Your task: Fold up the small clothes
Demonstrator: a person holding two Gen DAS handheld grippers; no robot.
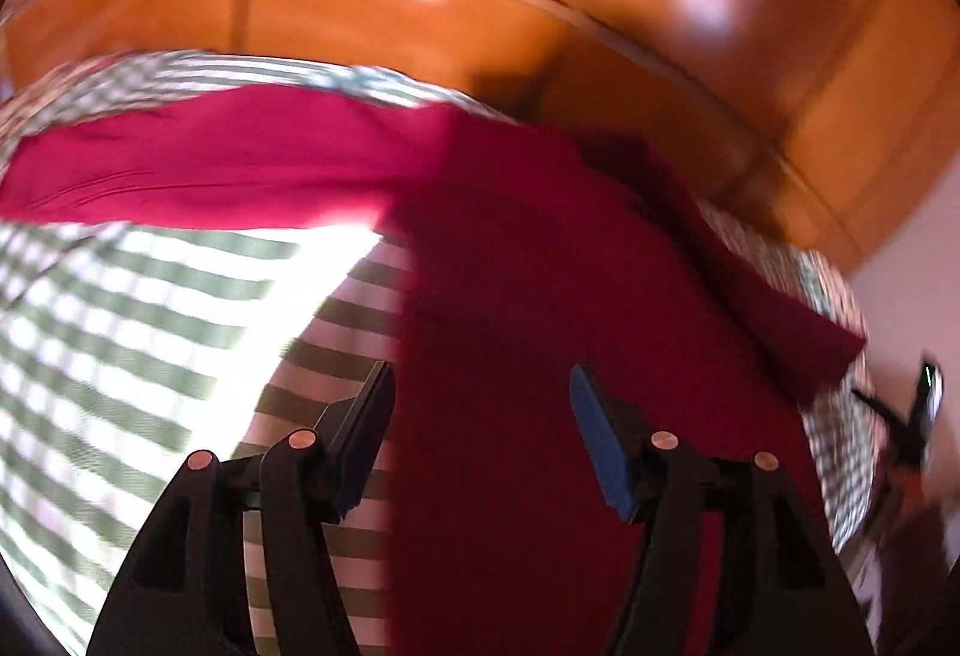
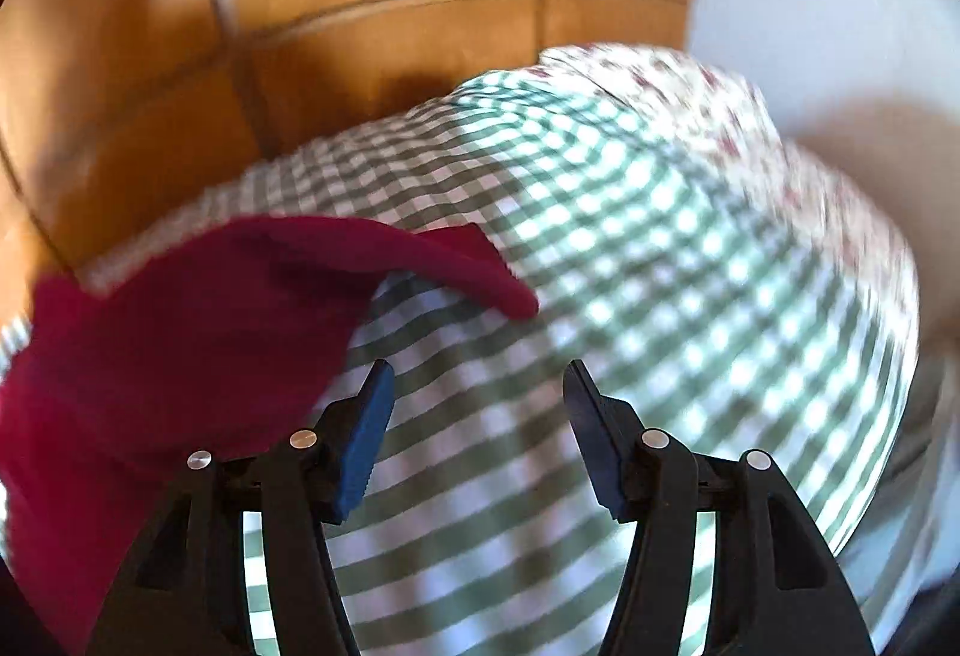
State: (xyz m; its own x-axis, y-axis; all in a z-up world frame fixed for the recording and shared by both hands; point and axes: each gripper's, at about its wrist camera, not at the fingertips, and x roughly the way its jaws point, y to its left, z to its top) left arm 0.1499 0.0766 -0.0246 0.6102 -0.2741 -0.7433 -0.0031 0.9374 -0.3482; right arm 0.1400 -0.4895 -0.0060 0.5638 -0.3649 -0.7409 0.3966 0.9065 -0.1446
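Both the left gripper (image 1: pixel 480 410) and right gripper (image 2: pixel 477 404) stood half open, empty; the red garment (image 1: pixel 540 326) needed smoothing flat on the bed (image 2: pixel 660 248).

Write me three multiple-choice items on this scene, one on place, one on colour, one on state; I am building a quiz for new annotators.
1. What does the dark red cloth garment lie on?
A. a green-and-white checked cloth
B. a bare wooden floor
C. a blue plastic tray

2. What colour are the pads on the left hand-held gripper?
A. yellow
B. blue
C. white

3. How do the jaws of the right hand-held gripper stand?
A. apart, empty
B. clamped on the garment
C. shut, empty

Key: 1 A, the green-and-white checked cloth shows all around the garment; 2 B, both pads are blue; 3 A, only checks show between them.
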